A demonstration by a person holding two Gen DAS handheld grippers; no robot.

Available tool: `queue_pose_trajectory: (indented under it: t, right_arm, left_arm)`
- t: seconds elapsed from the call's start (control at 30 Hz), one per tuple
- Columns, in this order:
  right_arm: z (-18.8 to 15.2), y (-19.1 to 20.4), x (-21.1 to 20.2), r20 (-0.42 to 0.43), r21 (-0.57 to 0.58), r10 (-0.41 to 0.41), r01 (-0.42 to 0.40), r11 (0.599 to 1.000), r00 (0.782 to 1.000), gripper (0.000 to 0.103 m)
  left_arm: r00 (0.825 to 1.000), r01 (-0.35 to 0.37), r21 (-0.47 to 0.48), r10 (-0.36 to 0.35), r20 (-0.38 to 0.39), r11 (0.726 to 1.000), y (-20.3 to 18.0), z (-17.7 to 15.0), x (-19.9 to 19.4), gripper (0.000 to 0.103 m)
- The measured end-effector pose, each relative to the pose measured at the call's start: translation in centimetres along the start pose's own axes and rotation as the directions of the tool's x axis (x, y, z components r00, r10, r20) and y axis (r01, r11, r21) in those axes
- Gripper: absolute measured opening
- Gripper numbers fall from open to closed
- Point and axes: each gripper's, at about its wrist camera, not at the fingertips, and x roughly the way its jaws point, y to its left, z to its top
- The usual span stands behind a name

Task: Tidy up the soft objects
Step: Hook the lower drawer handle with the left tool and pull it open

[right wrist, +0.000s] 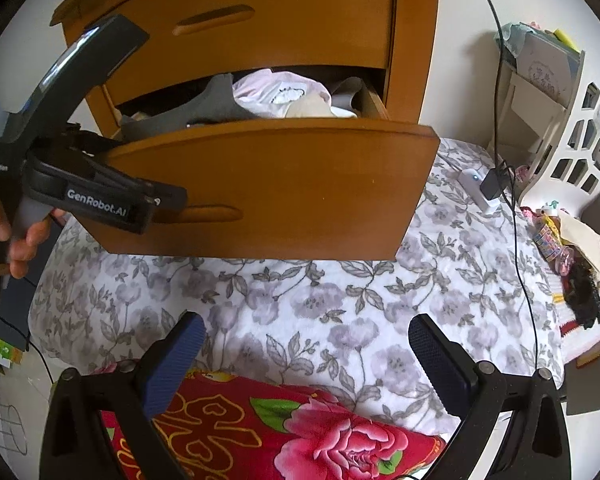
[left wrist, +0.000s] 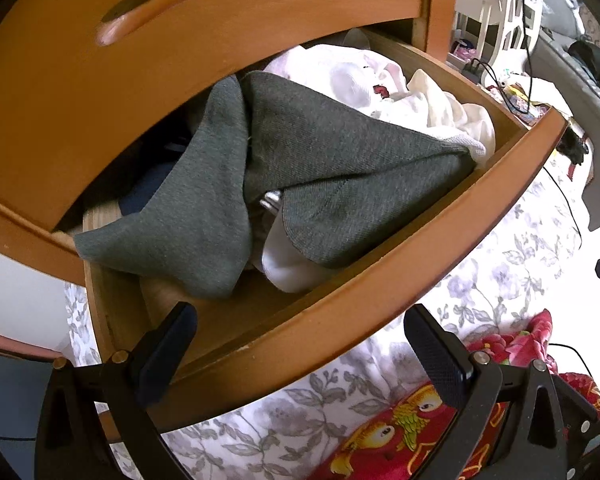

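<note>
orange-brown wood on the drawer (left wrist: 380,280) and the cabinet (right wrist: 284,12) above it. dark grey-green knit on the garment (left wrist: 320,152) inside, plain, no print. white and pale pink on the clothes (left wrist: 380,80) behind it, with a small red mark. white ground with grey leaves and mauve flowers on the bedspread (right wrist: 340,300). bright red on the blanket (right wrist: 300,432), with pink peonies, green leaves and yellow outline motifs. black frame with dark blue textured pads (right wrist: 176,364) on the right gripper (right wrist: 308,364); white lettering on the black left gripper (right wrist: 96,208).
</note>
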Motion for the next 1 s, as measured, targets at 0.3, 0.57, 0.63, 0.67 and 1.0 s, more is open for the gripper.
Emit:
queue_pose_trajectory:
  t: [0.3,0.57,0.63,0.67,1.0]
  right_arm:
    - [-0.9,0.6,-1.9,0.022,-0.021,-0.005,0.006,1.0,1.0,0.103]
    - [-1.3,0.7,-3.3,0.037,-0.03,-0.019,0.02,0.999,0.999,0.103]
    - [-1.3,0.7,-3.5,0.039,-0.032,-0.021,0.022,0.999,0.999,0.103]
    - [-1.3,0.7,-3.5,0.039,-0.033,-0.022,0.023,0.999,0.999,0.103]
    - [-1.4,0.8,-3.8,0.04,-0.039,-0.021,0.023,0.999,0.999,0.103]
  left_arm:
    - [0.999,0.034,-0.005,-0.034,-0.009,0.999,0.7,0.6,0.9,0.103]
    - [1.0,0.019,-0.019,-0.019,0.013,1.0,1.4,1.0,1.1,0.103]
    - [1.0,0.009,-0.01,-0.009,0.018,1.0,1.5,1.2,1.2,0.103]
    - [1.0,0.001,-0.004,-0.001,0.02,1.0,1.8,1.6,1.4,0.103]
    - [0.998,0.037,-0.075,-0.032,0.062,0.996,5.4,3.8,1.2,0.103]
